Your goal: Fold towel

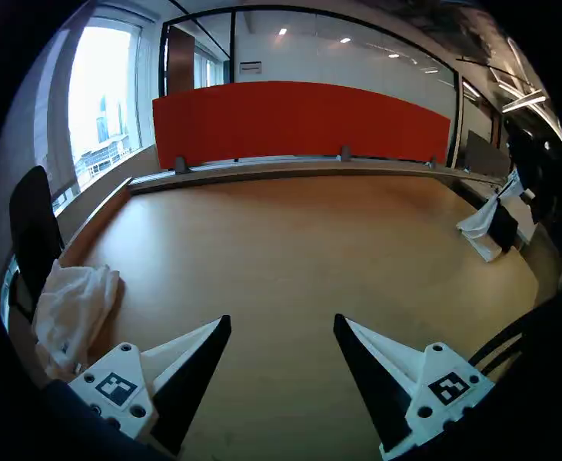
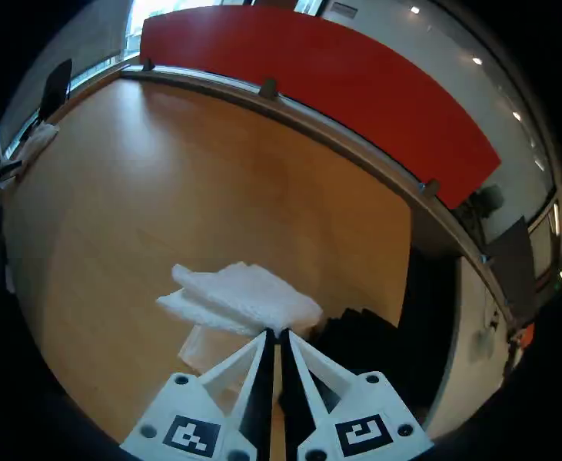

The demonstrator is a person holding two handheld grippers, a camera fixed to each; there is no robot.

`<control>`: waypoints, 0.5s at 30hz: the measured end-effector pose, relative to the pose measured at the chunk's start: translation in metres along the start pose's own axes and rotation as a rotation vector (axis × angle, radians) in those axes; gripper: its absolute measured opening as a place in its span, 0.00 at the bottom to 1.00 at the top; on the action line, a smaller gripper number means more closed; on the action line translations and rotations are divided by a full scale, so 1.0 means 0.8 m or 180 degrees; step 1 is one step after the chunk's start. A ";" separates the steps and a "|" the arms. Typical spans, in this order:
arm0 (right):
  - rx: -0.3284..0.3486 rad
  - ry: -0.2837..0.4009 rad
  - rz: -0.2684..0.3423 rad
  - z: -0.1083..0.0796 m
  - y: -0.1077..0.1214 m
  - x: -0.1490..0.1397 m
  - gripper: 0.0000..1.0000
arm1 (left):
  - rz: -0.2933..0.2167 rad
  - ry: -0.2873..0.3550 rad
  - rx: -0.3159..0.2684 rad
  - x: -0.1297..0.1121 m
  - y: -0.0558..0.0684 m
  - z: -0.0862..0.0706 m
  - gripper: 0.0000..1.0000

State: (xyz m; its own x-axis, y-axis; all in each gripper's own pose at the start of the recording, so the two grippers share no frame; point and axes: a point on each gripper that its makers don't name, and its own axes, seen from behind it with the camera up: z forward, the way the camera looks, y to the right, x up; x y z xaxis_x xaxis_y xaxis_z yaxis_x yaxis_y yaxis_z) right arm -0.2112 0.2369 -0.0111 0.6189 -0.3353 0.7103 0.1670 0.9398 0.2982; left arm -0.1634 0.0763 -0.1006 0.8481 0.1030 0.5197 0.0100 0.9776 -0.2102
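left tongs (image 1: 282, 323) spread over table (image 1: 296, 238), right tongs (image 2: 275, 334) pressed together, folded towel (image 2: 242, 300) just beyond tips

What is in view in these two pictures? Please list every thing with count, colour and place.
table: one, light wood, under everything
partition: one, red, along the table's far edge
chair: one, black, left of the table
towel: one, white, folded, on the table near its right edge
crumpled cloth: one, white, table's left edge beside the chair
dark object: one, black, right of the towel, unclear
left gripper: one, white and black, open over bare table
right gripper: one, white and black, nearly shut, tips at towel
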 end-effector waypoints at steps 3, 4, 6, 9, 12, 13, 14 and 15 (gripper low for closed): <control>-0.0023 -0.0022 0.0033 -0.001 0.002 -0.010 0.05 | 0.0012 0.0001 0.0003 0.000 -0.001 -0.001 0.99; -0.0028 -0.0032 0.0038 -0.001 0.002 -0.012 0.05 | 0.0014 0.0001 0.0004 0.000 -0.001 -0.001 0.99; -0.0038 -0.0053 0.0045 -0.001 0.002 -0.018 0.05 | 0.0018 0.0001 0.0007 0.000 -0.002 -0.002 0.99; -0.0046 -0.0094 0.0049 0.000 0.002 -0.026 0.05 | 0.0023 0.0000 0.0012 0.000 -0.002 -0.003 0.99; -0.0046 -0.0144 0.0058 0.002 0.002 -0.034 0.05 | 0.0028 -0.0003 0.0014 -0.001 -0.003 -0.004 0.99; -0.0049 -0.0159 0.0063 0.002 0.001 -0.037 0.05 | 0.0031 -0.0004 0.0015 -0.001 -0.003 -0.004 0.99; -0.0052 -0.0174 0.0069 0.003 0.001 -0.040 0.05 | 0.0034 -0.0004 0.0016 -0.001 -0.003 -0.005 0.99; -0.0055 -0.0192 0.0077 0.004 0.001 -0.043 0.05 | 0.0037 -0.0004 0.0017 -0.001 -0.003 -0.005 0.99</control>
State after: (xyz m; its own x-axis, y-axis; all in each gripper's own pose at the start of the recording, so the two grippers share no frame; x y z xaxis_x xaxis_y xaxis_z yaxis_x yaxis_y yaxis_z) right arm -0.2349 0.2492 -0.0332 0.5757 -0.3155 0.7544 0.1662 0.9485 0.2698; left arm -0.1620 0.0734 -0.1040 0.8474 0.1145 0.5184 -0.0025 0.9773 -0.2117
